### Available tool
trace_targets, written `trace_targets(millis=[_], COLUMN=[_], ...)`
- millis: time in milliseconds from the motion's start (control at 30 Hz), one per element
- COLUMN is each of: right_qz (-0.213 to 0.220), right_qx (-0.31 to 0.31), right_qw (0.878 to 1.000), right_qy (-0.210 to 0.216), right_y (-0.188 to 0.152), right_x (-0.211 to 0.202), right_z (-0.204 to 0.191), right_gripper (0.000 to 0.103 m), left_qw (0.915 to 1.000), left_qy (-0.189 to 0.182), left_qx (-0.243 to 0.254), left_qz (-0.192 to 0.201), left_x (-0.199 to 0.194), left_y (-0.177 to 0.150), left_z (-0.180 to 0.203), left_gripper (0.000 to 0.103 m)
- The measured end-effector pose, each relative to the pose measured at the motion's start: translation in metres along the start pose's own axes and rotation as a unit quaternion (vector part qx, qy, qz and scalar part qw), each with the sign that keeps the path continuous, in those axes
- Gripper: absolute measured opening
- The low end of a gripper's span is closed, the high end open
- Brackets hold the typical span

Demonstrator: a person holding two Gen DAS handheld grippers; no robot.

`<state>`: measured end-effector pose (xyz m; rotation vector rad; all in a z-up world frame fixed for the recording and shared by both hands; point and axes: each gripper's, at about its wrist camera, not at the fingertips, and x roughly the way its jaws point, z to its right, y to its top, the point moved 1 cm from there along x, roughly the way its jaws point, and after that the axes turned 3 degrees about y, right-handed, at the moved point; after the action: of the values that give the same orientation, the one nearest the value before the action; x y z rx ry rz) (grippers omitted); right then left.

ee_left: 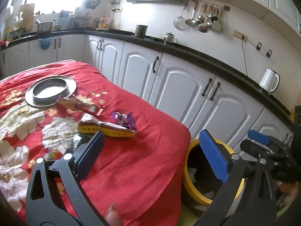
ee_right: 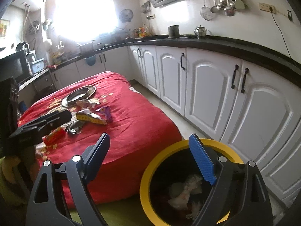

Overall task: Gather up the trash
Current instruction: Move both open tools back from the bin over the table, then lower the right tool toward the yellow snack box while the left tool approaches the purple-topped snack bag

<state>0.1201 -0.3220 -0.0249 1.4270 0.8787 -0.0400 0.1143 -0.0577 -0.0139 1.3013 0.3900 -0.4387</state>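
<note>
Wrappers lie on the red floral cloth [ee_left: 143,150]: a yellow packet [ee_left: 105,129], a purple wrapper [ee_left: 124,119], a crumpled foil wrapper [ee_left: 79,103]. In the right wrist view I also see a red packet [ee_right: 53,136] and a dark foil piece [ee_right: 74,127]. A yellow-rimmed black bin [ee_right: 150,167] stands by the table's corner with crumpled paper inside. My left gripper [ee_left: 150,150] is open and empty over the table's near edge, close to the yellow packet. My right gripper [ee_right: 148,156] is open and empty, its right finger over the bin.
A round metal plate [ee_left: 50,90] sits at the far side of the table. White cabinets [ee_left: 178,86] under a black counter run along the right. A white kettle [ee_left: 269,82] stands on the counter. The floor lies between the table and the cabinets.
</note>
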Motion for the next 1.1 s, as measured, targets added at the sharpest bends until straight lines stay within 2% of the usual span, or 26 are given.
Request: trace_targets(millis=[500, 733, 1100], right_qz=[0.001, -0.017, -0.042], right_qx=[-0.045, -0.071, -0.120], right_qw=[0.998, 0.994, 0.987], right_qy=[0.043, 0.075, 0.101], right_y=[0.007, 0.009, 0.007], right_x=[0.011, 0.030, 0.065], right_z=[-0.049, -0.076, -0.111], right_gripper=[0.083, 0.083, 0.083], left_qw=[0.9982, 0.9963, 0.9911], left_qy=[0.036, 0.053, 0.081], left_qx=[-0.042, -0.061, -0.102], left_qz=[0.025, 0.030, 0.027], left_x=[-0.015, -0.016, -0.013], left_y=[0.010, 0.013, 0.016], left_z=[-0.044, -0.067, -0.104], left_gripper=[0.092, 0.092, 0.092])
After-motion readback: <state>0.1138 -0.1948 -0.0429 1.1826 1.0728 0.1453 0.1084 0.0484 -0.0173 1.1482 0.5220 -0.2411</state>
